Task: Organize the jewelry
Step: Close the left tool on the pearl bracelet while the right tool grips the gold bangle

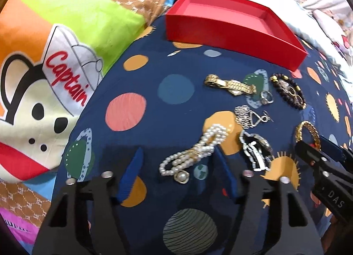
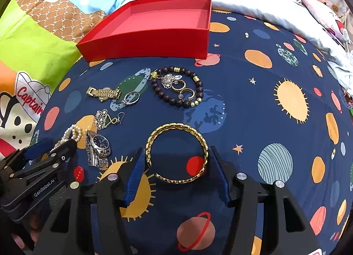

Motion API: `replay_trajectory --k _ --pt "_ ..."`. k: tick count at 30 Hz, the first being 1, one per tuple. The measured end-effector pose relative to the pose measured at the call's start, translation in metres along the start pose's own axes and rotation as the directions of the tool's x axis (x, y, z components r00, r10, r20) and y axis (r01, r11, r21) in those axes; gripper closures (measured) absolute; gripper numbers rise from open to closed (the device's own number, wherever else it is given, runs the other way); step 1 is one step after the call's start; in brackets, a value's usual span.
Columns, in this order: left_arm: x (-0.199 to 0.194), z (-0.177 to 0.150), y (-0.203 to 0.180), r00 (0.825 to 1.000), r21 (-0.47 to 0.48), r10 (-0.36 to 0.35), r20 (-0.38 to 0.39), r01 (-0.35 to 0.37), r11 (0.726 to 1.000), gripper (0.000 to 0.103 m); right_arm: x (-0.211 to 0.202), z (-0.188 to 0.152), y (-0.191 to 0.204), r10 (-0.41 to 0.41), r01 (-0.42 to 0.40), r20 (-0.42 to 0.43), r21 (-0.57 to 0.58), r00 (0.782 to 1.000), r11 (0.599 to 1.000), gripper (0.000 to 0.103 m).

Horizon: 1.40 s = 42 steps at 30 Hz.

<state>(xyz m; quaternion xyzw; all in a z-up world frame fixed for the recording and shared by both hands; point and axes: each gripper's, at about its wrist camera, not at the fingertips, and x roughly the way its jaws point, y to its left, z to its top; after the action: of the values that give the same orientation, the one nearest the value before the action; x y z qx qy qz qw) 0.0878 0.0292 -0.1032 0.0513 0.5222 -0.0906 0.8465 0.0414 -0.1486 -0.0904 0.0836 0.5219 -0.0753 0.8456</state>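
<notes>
My right jaws (image 2: 176, 166) clamp the gold bangle (image 2: 176, 153) across its width, flat on the bed. My left jaws (image 1: 178, 166) stand apart astride the pearl bracelet (image 1: 194, 151), whose long axis runs diagonally near-left to far-right. The empty red box (image 2: 154, 41) lies far beyond both, closer to my left side.

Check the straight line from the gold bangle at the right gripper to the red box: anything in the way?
Yes. The dark beaded bracelet, with small rings and a silver charm inside its loop, lies on the blue planet-print cloth between the gold bangle and the open red cardboard box. Lifting over it clears it; the box is empty.
</notes>
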Motion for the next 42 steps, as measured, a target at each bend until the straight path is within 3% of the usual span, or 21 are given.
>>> replay_trajectory --k 5,10,21,30,36,42 --pt "-0.004 -0.001 -0.006 1.000 0.010 -0.031 -0.003 0.031 0.999 0.071 0.000 -0.001 0.001 0.005 -0.005 0.002 -0.005 1.000 1.000 0.047" --pt "-0.008 -0.003 -0.009 0.998 0.010 -0.054 -0.016 0.054 0.998 0.087 -0.004 -0.002 0.000 0.007 -0.007 0.011 -0.005 1.000 1.000 0.047" --pt "-0.038 -0.006 -0.011 0.996 0.012 -0.090 0.012 0.090 0.996 0.088 -0.022 -0.007 -0.003 0.016 -0.016 0.043 -0.001 0.999 1.000 0.047" --pt "-0.077 0.008 -0.014 0.990 0.036 -0.106 0.097 0.103 0.994 0.088 -0.051 -0.003 -0.007 0.023 -0.024 0.107 0.006 0.994 1.000 0.047" --pt "-0.094 0.042 -0.024 0.976 0.063 -0.127 0.179 0.117 0.991 0.088 -0.069 0.021 -0.013 0.034 -0.034 0.164 -0.001 0.986 0.999 0.047" --pt "-0.098 0.099 -0.038 0.952 0.092 -0.132 0.277 0.111 0.990 0.088 -0.073 0.080 -0.019 0.052 -0.048 0.237 -0.020 0.970 0.999 0.047"
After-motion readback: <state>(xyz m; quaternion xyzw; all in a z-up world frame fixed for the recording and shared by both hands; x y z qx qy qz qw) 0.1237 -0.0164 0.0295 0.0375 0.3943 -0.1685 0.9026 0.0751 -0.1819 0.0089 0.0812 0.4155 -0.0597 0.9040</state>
